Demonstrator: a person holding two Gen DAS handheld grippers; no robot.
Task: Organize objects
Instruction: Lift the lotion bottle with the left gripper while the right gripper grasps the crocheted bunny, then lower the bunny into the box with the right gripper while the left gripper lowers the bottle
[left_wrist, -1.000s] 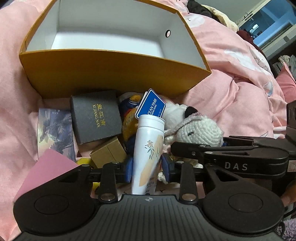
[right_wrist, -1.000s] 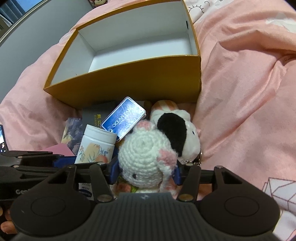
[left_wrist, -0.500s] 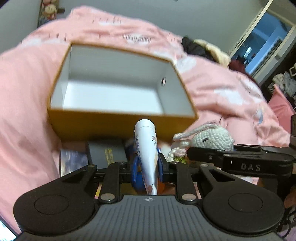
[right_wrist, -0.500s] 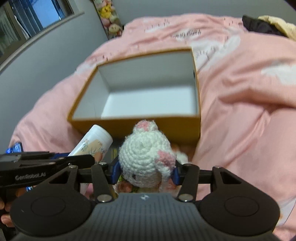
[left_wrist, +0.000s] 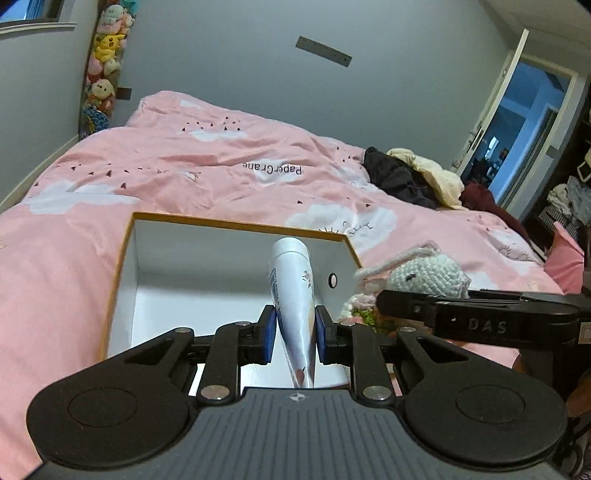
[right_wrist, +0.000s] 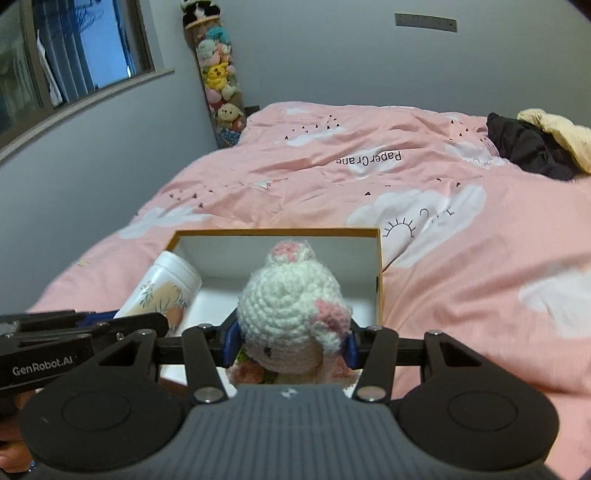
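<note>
Item pair above the orange box (left_wrist: 122, 266): left gripper (left_wrist: 295, 334) closed on a white floral tube (left_wrist: 293, 295), likely light, smooth, slippery, gripped mid-body; right gripper (right_wrist: 291, 341) closed around a crocheted bunny (right_wrist: 291, 306), soft, compressible

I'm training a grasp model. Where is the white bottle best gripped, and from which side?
Grip the white bottle around its cylindrical mid-body, pads on opposite sides, coming from its base end: the left gripper holds it so.

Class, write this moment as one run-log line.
left gripper: shut on white bottle | right gripper: shut on crochet toy | both over open box | box on pink bedding
</note>
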